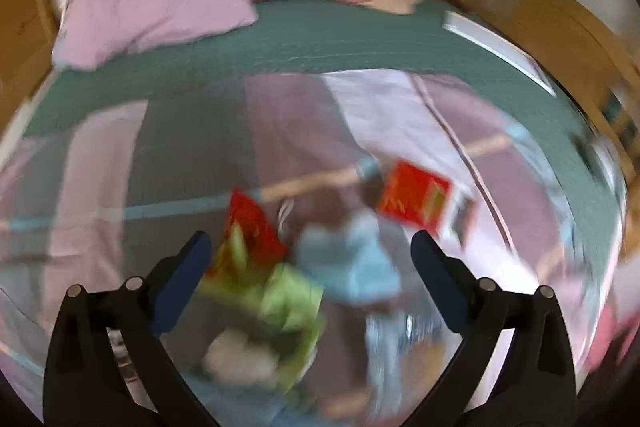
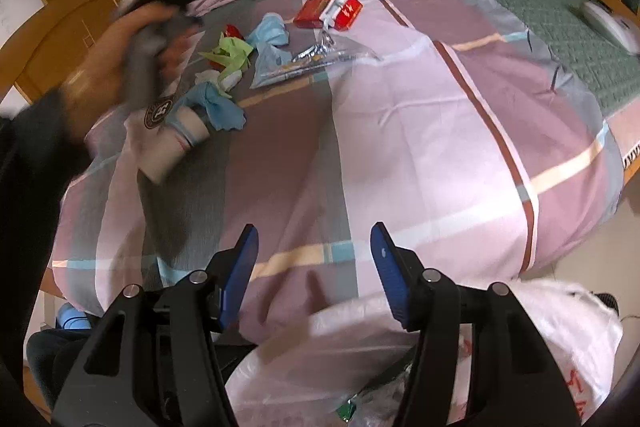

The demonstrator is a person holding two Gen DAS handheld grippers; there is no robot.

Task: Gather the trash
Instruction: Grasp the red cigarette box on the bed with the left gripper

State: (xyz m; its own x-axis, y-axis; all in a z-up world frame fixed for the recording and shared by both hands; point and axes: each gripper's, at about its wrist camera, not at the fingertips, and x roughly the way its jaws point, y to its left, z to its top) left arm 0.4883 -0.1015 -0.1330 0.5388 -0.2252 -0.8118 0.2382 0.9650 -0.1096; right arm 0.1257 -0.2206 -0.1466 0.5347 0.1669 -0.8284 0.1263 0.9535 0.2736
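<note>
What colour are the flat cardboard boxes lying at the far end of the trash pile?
Red flat cardboard boxes, clearest in the right wrist view.

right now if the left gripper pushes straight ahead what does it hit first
Most likely the crumpled green and red wrapper or the light blue crumpled glove beside it; both lie between the open left gripper fingers. Blur hides depth.

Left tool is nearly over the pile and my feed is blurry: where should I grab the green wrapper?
Take the green wrapper by its raised, crumpled folds, coming straight down with the open left tool. It lies loose on the bedspread, with the blue tissue close beside it, so pinch across the narrow middle to avoid picking both.
</note>
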